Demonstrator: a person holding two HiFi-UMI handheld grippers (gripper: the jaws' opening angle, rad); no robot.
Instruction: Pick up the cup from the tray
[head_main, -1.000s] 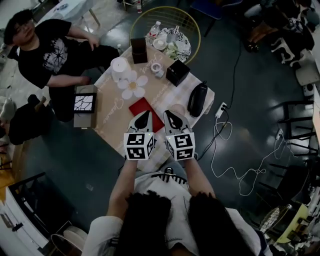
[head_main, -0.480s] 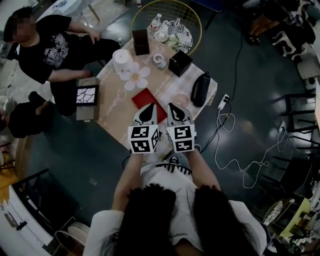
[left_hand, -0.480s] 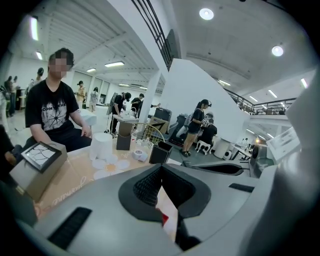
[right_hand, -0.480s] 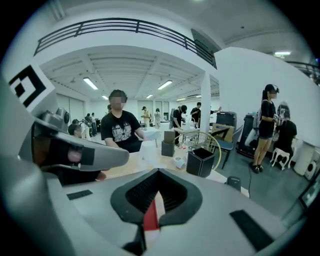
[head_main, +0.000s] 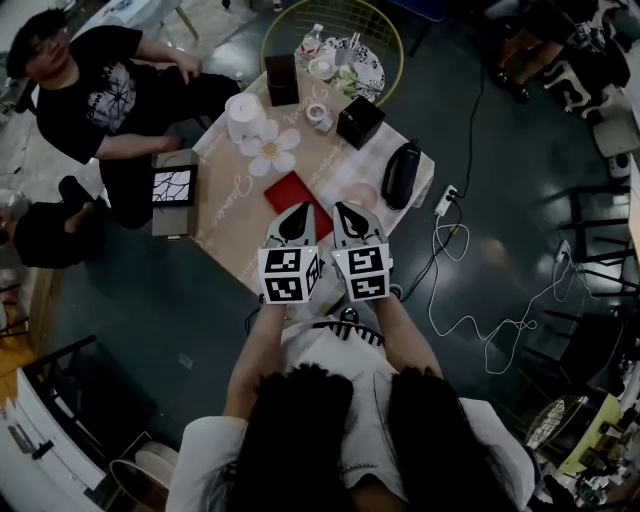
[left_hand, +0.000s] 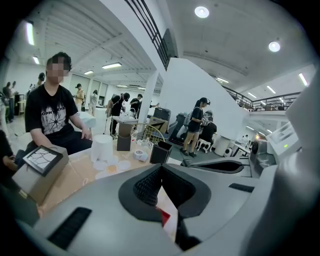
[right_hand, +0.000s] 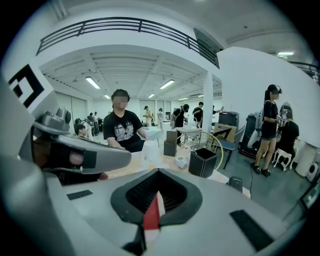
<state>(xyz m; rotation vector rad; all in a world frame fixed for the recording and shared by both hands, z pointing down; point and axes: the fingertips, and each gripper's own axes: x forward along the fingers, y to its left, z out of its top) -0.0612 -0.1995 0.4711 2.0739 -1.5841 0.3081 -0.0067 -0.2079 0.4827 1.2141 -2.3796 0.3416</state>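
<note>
**Both grippers shut and empty at the near edge, cup far ahead on the tray**

Here is the left gripper (left_hand: 160, 168), and its jaws meet at the tips with nothing caught between them. Only a sliver of tabletop and a flash of red show through the slit below. The right gripper (right_hand: 158, 172) sits just beside it on its right. Its jaws are pressed together too, bare, with the same red streak showing under them.

From the head view the pair hang side by side, nearly touching, over the near end of the table (head_main: 225, 240). Both point away from the person and tilt downward. Right under their tips lies a red square mat (head_main: 290, 193).

Further ahead, and slightly to the left gripper's side, is a white flower-shaped mat (head_main: 270, 152), with a white cylinder (head_main: 243, 113) just beyond it. Ahead of the right gripper stands a black open box (head_main: 358, 122). Off to that gripper's right lies a black oblong case (head_main: 400, 172), near the table's edge.

At the far end, well apart from both tools, is the patterned tray (head_main: 368, 85), framed by a round gold wire ring (head_main: 392, 45). The small white cup (head_main: 322, 68) sits at the tray's left side, next to a dark brown box (head_main: 281, 80). Neither gripper is anywhere near it.

Far out to the left gripper's left, a seated person (head_main: 95, 95) in a black T-shirt faces the table.
</note>
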